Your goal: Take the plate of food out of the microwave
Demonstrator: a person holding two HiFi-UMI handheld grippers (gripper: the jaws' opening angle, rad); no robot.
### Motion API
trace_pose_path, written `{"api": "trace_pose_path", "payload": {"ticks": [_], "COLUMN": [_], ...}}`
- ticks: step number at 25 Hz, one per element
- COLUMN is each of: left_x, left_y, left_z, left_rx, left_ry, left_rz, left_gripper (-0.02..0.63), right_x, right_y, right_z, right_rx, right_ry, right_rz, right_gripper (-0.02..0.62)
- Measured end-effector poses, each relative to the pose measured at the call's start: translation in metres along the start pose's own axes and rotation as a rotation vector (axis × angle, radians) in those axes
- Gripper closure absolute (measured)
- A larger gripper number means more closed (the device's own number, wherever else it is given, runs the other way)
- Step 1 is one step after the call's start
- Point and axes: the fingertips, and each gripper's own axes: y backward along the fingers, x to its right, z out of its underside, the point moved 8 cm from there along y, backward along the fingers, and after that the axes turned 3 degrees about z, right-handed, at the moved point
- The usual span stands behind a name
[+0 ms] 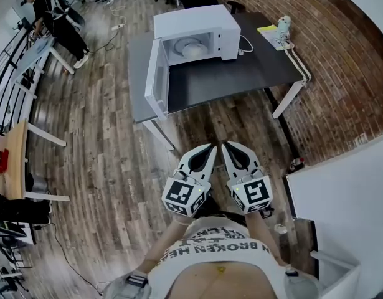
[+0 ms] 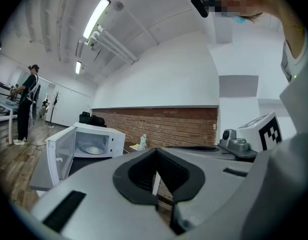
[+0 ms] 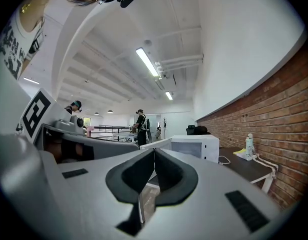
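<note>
A white microwave stands on a dark table, its door swung wide open to the left. Inside it lies a white plate of food. In the left gripper view the microwave shows far off with the plate in its cavity. My left gripper and right gripper are side by side over the wooden floor, well short of the table, both shut and empty. The right gripper view shows the microwave from its side.
A small bottle and yellow paper sit at the table's far right by the brick wall. A person works at a desk far left. A white cabinet stands to my right.
</note>
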Motion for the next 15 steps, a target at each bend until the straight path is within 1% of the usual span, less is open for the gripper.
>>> {"api": "trace_pose_path", "payload": {"ticks": [3, 7, 15], "left_x": [-0.022, -0.049, -0.084], "left_y": [-0.002, 0.003, 0.017], "left_z": [-0.002, -0.002, 0.000], "left_rx": [-0.004, -0.007, -0.002], "left_ry": [0.006, 0.018, 0.046], "left_rz": [-0.004, -0.022, -0.073], "left_gripper": [0.600, 0.600, 0.600], "right_x": [-0.001, -0.012, -0.031], "right_y": [-0.024, -0.051, -0.085], "right_z": [0.002, 0.004, 0.006], "right_rx": [-0.007, -0.011, -0.042], "right_ry": [-0.005, -0.010, 0.001], "right_rz": [-0.002, -0.027, -0.065], "right_gripper": [0.588, 0.588, 0.588]}}
